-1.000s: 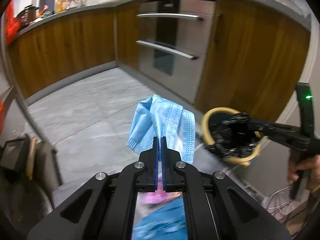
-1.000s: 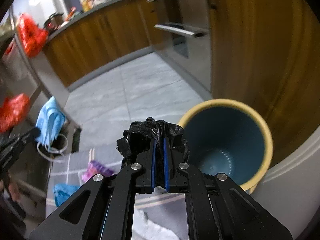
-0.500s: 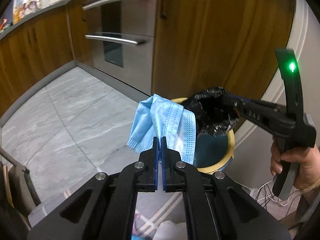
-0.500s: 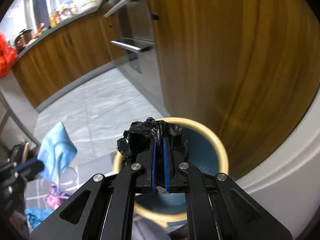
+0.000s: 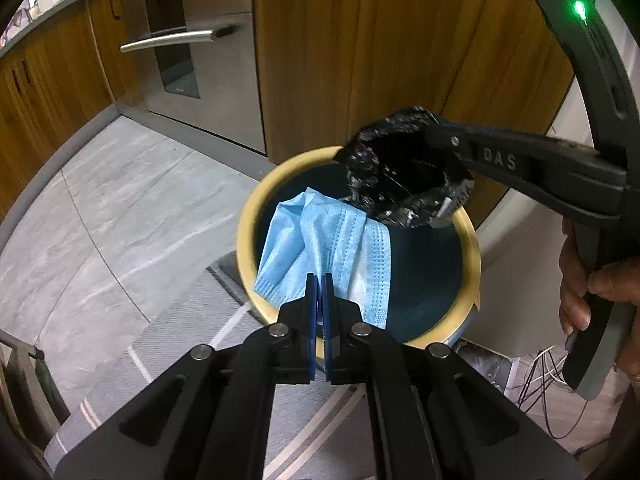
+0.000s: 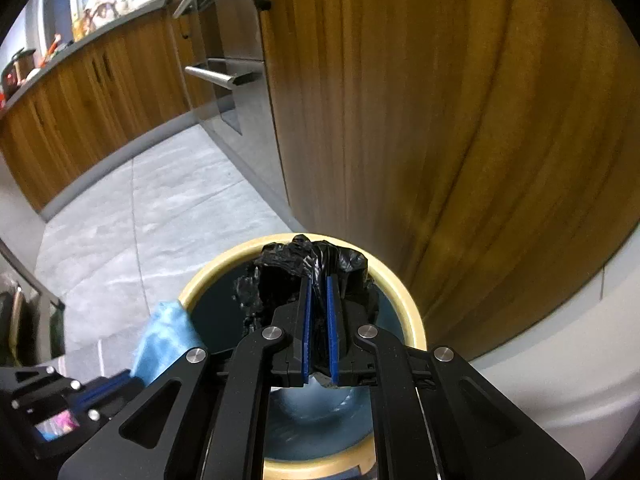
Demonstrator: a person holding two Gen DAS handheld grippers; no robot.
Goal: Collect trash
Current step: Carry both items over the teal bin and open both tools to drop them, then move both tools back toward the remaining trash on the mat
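A round bin with a cream rim [image 5: 248,224] and dark blue inside stands on the floor by a wooden cabinet; it also shows in the right wrist view [image 6: 404,300]. My left gripper [image 5: 319,280] is shut on a light blue face mask [image 5: 320,236] and holds it over the bin's near side; the mask shows at lower left in the right wrist view [image 6: 160,340]. My right gripper [image 6: 317,280] is shut on a crumpled black plastic bag [image 6: 320,258], held over the bin's opening. In the left wrist view the bag [image 5: 384,160] hangs just above the mask.
Wooden cabinet doors [image 6: 440,120] rise right behind the bin. A steel oven front with bar handles [image 5: 180,36] stands to the left. Grey tiled floor [image 5: 120,200] and a striped grey mat [image 5: 192,320] lie around the bin. Loose cables [image 5: 536,376] lie at right.
Both grippers have moved forward and over the bin. The mask and the black bag now hang above its opening, close together. Both grips are unchanged.
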